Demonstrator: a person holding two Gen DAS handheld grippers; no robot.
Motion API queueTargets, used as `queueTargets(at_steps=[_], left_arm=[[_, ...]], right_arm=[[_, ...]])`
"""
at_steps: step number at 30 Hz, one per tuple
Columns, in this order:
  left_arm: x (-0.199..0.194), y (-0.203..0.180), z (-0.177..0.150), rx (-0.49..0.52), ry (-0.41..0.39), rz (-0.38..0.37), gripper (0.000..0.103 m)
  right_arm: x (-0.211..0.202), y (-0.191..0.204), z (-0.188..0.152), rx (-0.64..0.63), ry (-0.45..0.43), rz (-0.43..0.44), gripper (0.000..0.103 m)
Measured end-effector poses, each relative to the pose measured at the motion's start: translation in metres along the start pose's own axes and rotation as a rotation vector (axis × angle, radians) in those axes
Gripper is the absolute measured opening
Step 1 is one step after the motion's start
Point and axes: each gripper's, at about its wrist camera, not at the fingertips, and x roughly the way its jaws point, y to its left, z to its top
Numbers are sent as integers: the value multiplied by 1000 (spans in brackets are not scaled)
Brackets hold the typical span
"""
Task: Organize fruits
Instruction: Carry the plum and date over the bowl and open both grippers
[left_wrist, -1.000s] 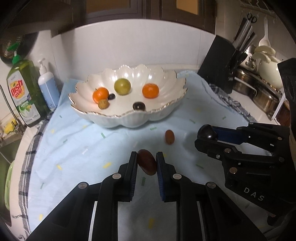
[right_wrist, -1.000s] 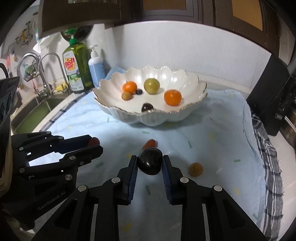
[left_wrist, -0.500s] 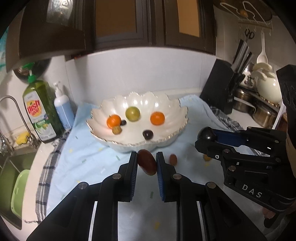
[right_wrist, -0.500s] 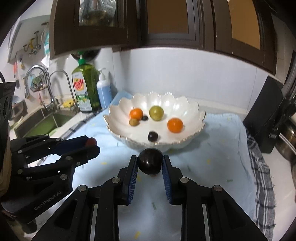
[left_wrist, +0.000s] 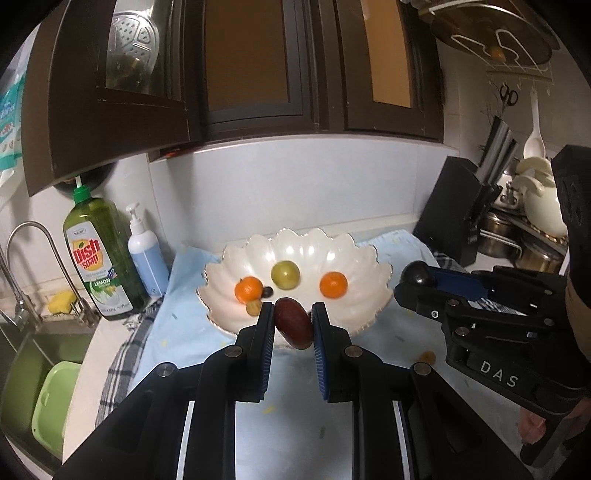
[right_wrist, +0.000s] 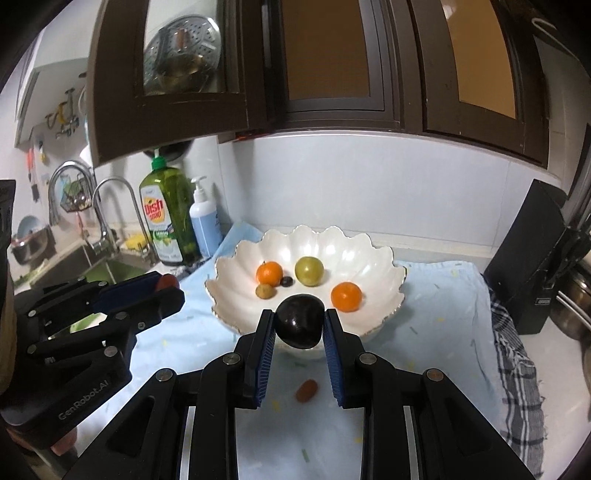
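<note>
My left gripper (left_wrist: 293, 323) is shut on a dark red oval fruit (left_wrist: 293, 324), held up in front of the white scalloped bowl (left_wrist: 365, 266). My right gripper (right_wrist: 299, 325) is shut on a dark purple plum (right_wrist: 300, 320), also raised before the bowl (right_wrist: 384, 266). The bowl holds two oranges (right_wrist: 270, 273) (right_wrist: 345, 296), a green fruit (right_wrist: 309, 270), a small dark berry (right_wrist: 286, 281) and a small brownish fruit (right_wrist: 265, 291). A small reddish fruit (right_wrist: 306, 390) lies on the blue cloth (right_wrist: 443, 306) below my right gripper. A small yellow-brown fruit (left_wrist: 426, 357) lies on the cloth to the right.
A green dish soap bottle (left_wrist: 98, 254) and a blue pump bottle (left_wrist: 146, 254) stand left of the bowl, by the sink (left_wrist: 33, 369) and faucet (right_wrist: 110, 214). A black knife block (right_wrist: 532, 266) and pots (left_wrist: 532, 236) stand at the right. Dark cabinets (right_wrist: 332, 66) hang overhead.
Both grippers have risen and moved toward the bowl, each still holding its fruit. The bowl now sits directly behind the fingertips in both views.
</note>
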Motion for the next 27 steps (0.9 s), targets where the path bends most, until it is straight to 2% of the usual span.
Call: queueTargets(at_steps=[10,20,27], left_arm=[[28,15,20,-22,17,2,21],[73,31,35,-39,84,29,21],[111,39,37,-55,170,3,21]], right_arm=[[35,-8,22,-2,27,-5,28],[83,-12,39,-12,96,-12,28],[113,-19,43,-3,157,-4,28]])
